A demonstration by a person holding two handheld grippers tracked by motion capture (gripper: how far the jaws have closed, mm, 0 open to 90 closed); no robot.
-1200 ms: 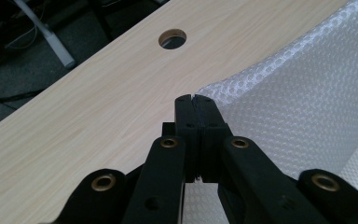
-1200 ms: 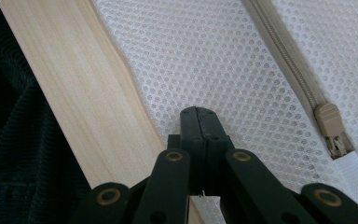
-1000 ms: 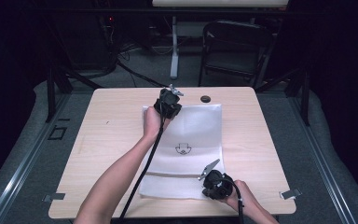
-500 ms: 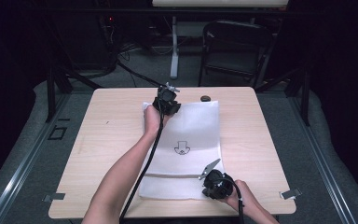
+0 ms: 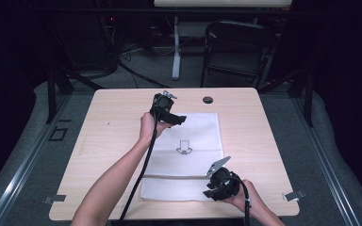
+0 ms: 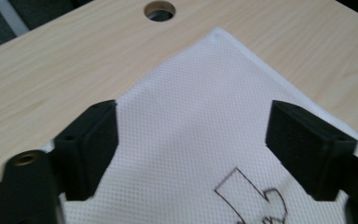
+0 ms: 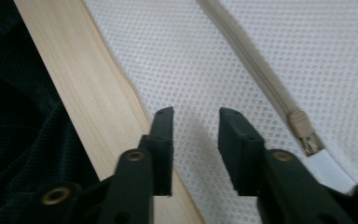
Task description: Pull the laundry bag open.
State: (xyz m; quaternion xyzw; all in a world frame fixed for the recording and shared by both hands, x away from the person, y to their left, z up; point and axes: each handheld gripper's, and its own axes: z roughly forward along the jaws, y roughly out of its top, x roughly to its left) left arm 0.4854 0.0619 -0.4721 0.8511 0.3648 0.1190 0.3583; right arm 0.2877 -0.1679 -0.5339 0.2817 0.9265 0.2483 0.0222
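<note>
A white mesh bag [image 5: 188, 136] lies flat on the wooden table [image 5: 113, 136], with a small printed drawing [image 5: 185, 147] at its middle and a beige zipper [image 7: 256, 70] across its near end. My left gripper [image 5: 179, 118] hovers over the bag's far left part. Its jaws have just been opening and stand wide apart above the bag's far corner [image 6: 219, 35], with nothing gripped [image 6: 191, 121]. My right gripper [image 5: 211, 192] is at the bag's near right corner. Its jaws [image 7: 196, 116] have just been opening too. They stand a little apart over the mesh, left of the zipper pull [image 7: 303, 128].
A round cable hole [image 5: 208, 100] sits in the table beyond the bag. A dark folding chair [image 5: 235, 47] and cables stand behind the table. Metal clips [image 5: 293, 195] mark the front corners. The table edge [image 7: 98, 107] runs just left of the right jaws.
Both grippers have let go of the bag. The far edge that the left gripper held now lies flat, and that gripper has swung over the bag. The right hand stayed put.
</note>
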